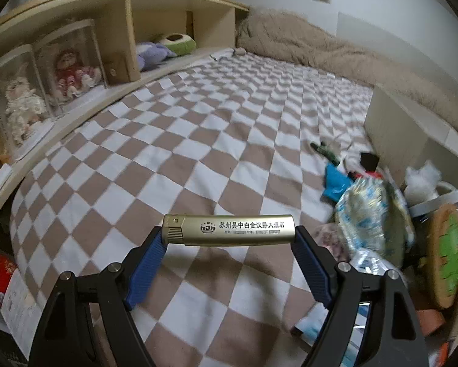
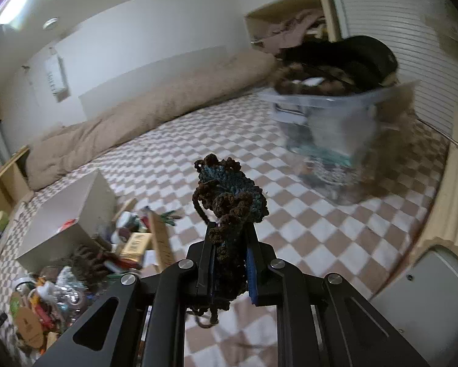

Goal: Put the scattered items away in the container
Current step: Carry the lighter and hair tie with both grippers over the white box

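A checkered brown-and-white bedspread (image 1: 198, 140) is covering the bed and filling most of both views, with a beige duvet (image 2: 155, 101) lying bunched along its far edge against the wall. In the right wrist view a clear plastic bin (image 2: 336, 128), blurred, is standing on the far right of the bed, heaped with dark clothing. A white open box (image 2: 70, 211) is sitting at the left on the bed, and a scattered pile of small items (image 2: 76, 275) is spreading just in front of it and toward the near left corner. In the left wrist view a wooden shelf (image 1: 131, 30) is running along the far left, holding boxed dolls.

The right gripper (image 2: 229, 244) is clamping tight on a brown and teal crocheted piece (image 2: 229, 195), which is sticking up above the fingers over the bedspread.

The left gripper (image 1: 229, 238) is standing fairly wide, its blue pads (image 1: 146, 266) pressing the two ends of a gold lighter (image 1: 229, 229) that is lying crosswise between them, above the bedspread and left of the pile.
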The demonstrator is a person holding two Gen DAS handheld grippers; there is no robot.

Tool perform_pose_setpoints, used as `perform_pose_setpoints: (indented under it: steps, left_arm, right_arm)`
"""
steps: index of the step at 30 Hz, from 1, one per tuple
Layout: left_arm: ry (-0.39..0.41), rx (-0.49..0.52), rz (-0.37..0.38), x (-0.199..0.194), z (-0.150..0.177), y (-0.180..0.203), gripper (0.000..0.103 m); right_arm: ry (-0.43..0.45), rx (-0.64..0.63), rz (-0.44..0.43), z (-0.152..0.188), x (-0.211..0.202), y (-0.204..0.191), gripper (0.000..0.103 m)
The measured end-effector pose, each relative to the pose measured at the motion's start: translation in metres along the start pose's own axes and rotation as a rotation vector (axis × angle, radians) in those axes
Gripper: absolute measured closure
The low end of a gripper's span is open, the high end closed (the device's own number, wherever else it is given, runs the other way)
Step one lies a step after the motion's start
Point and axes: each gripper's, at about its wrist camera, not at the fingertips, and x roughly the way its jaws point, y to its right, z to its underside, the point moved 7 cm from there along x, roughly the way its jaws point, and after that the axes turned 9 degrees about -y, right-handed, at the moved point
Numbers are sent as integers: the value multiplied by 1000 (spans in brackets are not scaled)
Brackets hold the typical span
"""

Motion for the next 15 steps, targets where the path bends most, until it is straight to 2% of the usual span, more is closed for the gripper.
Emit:
perform_pose_setpoints:
  steps: [2, 6, 15]
  left_arm:
    - [23, -10, 7, -12, -2, 0, 20]
    - [65, -10, 57, -39, -8, 9, 20]
    - [157, 71, 193, -88, -23, 66, 20]
  right_arm:
    - [4, -24, -37, -2, -1, -17, 86]
    - [9, -86, -164, -1, -3, -59, 86]
    - [21, -224, -456, -4, -16, -167, 86]
